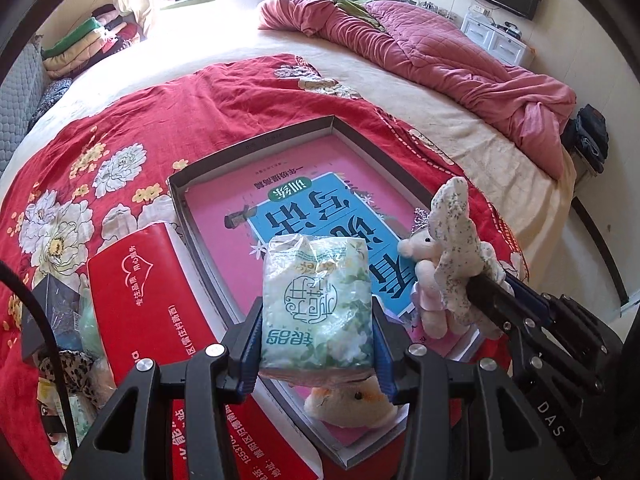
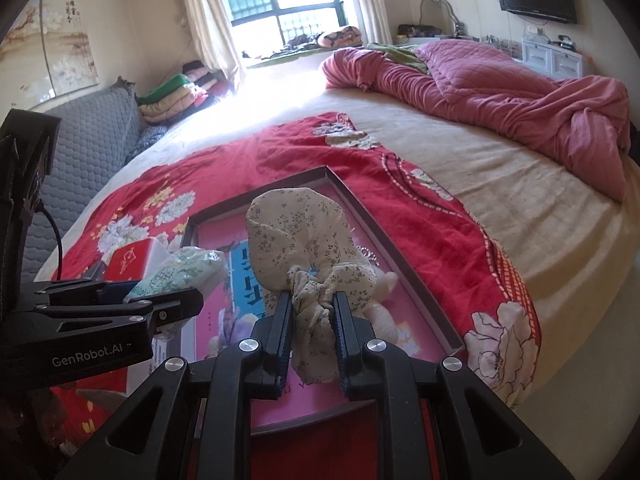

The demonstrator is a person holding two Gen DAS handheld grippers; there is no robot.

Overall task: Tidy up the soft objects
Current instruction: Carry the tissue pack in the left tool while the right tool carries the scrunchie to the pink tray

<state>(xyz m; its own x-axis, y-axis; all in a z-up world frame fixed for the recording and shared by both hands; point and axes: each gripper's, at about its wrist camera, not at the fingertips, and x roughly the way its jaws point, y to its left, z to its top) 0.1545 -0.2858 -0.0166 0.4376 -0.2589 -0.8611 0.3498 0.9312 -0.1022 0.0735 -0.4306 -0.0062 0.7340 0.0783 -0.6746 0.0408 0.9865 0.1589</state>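
Over the bed we hold two soft things above a shallow box.

From the left: a red carton [image 1: 148,304] lies on the red floral blanket [image 1: 120,136] just beside the box [image 1: 256,146]; our left gripper [image 1: 318,320] is clamped on a tissue pack [image 1: 316,300] above the box's pink book [image 1: 240,216], with a small plush [image 1: 352,400] lying under it; our right gripper [image 2: 310,316] is pinched tight on the floral cloth of a plush doll [image 2: 296,232] over the box's right side.
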